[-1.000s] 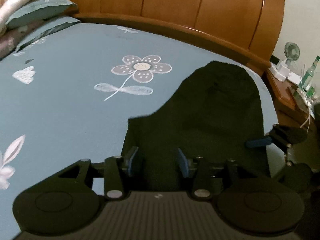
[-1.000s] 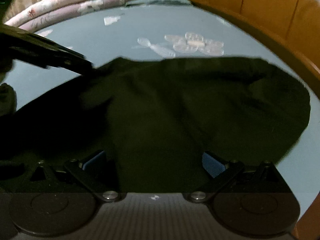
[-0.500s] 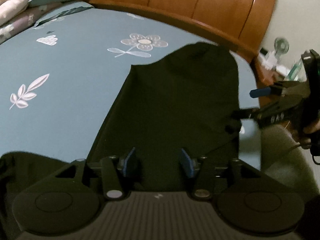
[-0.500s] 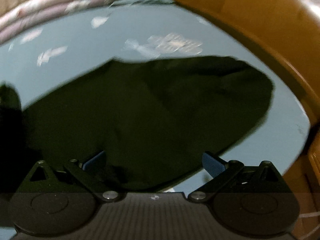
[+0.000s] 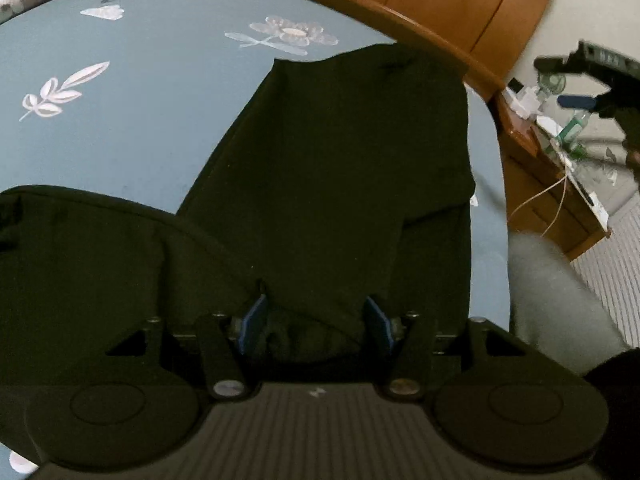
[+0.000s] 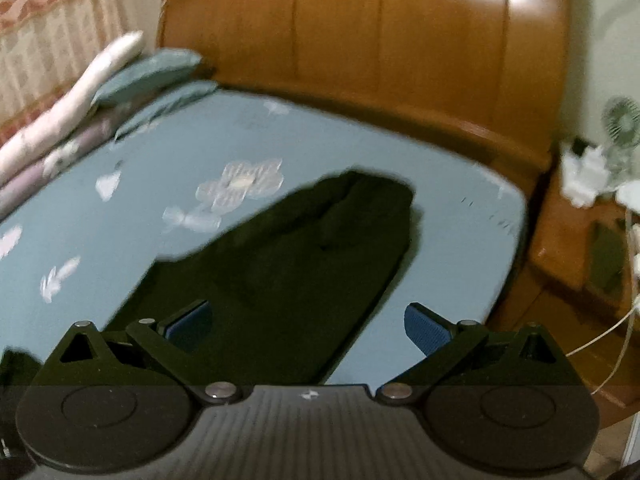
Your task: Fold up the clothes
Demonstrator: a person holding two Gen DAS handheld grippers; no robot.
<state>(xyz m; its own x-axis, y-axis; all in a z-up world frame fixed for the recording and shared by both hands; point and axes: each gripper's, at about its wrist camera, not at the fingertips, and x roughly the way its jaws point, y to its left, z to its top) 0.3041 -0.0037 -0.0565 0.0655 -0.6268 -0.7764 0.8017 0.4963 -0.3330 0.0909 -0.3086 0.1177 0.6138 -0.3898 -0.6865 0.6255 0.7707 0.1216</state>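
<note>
A dark garment [image 5: 340, 160] lies lengthwise on the blue flowered bed sheet [image 5: 120, 140], its far end near the headboard. Its near end is bunched between the blue pads of my left gripper [image 5: 316, 316], which is shut on that cloth. A second dark flap spreads to the left of the gripper. In the right wrist view the same garment [image 6: 300, 264] lies below my right gripper [image 6: 308, 324], which is raised above the bed, wide open and holding nothing. The left wrist view also shows the right gripper [image 5: 576, 100], at upper right beyond the bed edge.
A wooden headboard [image 6: 360, 40] runs along the far side of the bed. Pillows and rolled bedding [image 6: 80, 92] are stacked at the far left. A wooden nightstand [image 6: 580, 260] with a small fan [image 6: 622, 120], bottles and cables stands at the right. A person's grey-clothed limb [image 5: 560, 300] is beside the bed.
My left gripper has drawn back along the bed, so more of the garment shows in front. The right gripper has lifted off the garment and swung up toward the headboard and nightstand.
</note>
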